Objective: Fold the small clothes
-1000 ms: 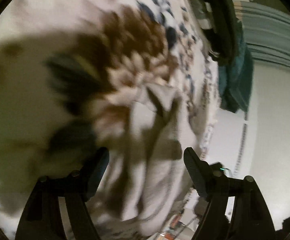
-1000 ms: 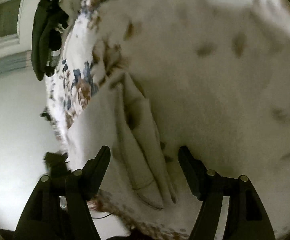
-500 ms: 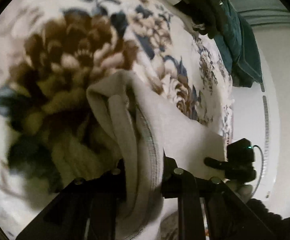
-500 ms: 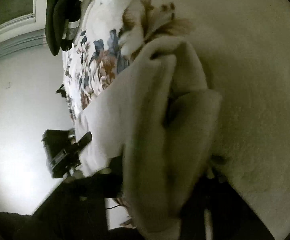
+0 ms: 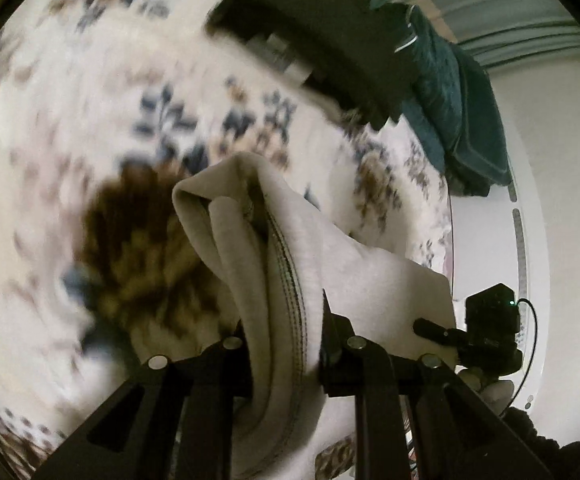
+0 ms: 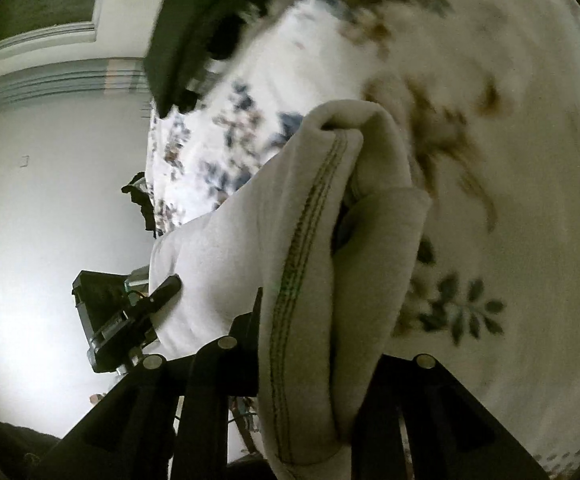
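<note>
**Two grippers, one cream garment held off the bed**

Two grips share the load: the left gripper is clamped tight on a bunched, stitched edge of the cream garment, and the right gripper is closed the same way on another gathered edge of it. Each wrist view shows the other gripper pinching the far end of the cloth, so the garment hangs stretched between them, apart from the floral bedspread behind it. Holding it at two points along a seamed edge likely keeps that edge straight and lets the rest drape, which is what a clean fold needs; a single grip would let the fabric twist.

Cloth is doubled over at each grip, with several layers caught between the fingers, probably because the edge was gathered from a flat lie. That may leave a crease off-line when it is laid down.

Dark folded clothes and a teal item lie at the far side of the bed, well apart from the work, so there is room to lower the garment and fold it.
</note>
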`<state>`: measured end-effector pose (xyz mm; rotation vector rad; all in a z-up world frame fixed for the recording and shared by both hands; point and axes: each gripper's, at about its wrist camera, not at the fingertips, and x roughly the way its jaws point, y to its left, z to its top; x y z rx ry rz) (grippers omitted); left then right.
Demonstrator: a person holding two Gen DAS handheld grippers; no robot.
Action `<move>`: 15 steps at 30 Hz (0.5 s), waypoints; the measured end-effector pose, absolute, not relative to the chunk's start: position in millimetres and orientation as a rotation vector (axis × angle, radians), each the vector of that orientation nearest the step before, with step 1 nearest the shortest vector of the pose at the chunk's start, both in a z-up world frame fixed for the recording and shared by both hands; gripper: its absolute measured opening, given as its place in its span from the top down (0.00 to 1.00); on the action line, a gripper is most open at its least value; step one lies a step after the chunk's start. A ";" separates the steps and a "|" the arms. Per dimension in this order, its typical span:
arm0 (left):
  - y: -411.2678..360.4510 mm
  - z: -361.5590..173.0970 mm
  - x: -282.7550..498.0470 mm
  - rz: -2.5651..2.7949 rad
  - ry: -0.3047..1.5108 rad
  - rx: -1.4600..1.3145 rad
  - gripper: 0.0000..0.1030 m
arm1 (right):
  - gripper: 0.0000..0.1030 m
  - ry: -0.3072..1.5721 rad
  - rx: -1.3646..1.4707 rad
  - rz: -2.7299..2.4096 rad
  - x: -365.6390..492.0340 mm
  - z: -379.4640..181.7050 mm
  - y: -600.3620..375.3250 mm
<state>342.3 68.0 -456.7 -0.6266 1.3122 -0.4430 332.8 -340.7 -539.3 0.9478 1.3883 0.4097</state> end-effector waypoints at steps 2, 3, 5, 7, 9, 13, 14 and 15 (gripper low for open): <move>66.4 -436.1 373.5 -0.456 1.286 -0.615 0.85 | 0.82 1.367 0.926 0.410 355.2 -518.1 -339.0; 66.4 -428.8 385.9 -0.461 1.274 -0.607 0.85 | 0.82 1.354 0.916 0.409 371.2 -506.5 -338.7; 65.5 -408.0 422.6 -0.475 1.239 -0.588 0.85 | 0.82 1.324 0.901 0.404 402.9 -487.0 -337.7; 63.7 -393.6 460.2 -0.485 1.208 -0.576 0.85 | 0.82 1.290 0.882 0.399 439.3 -469.7 -336.8; 61.5 -382.0 506.5 -0.488 1.175 -0.566 0.85 | 0.82 1.248 0.867 0.393 489.1 -453.5 -335.3; 58.6 -374.1 594.3 -0.489 1.124 -0.531 0.85 | 0.82 1.188 0.832 0.382 580.1 -435.6 -331.9; 57.3 -374.7 618.2 -0.490 1.112 -0.516 0.85 | 0.82 1.174 0.822 0.379 604.3 -433.4 -332.2; 57.6 -377.3 634.8 -0.487 1.107 -0.503 0.85 | 0.82 1.167 0.812 0.373 624.9 -432.7 -330.9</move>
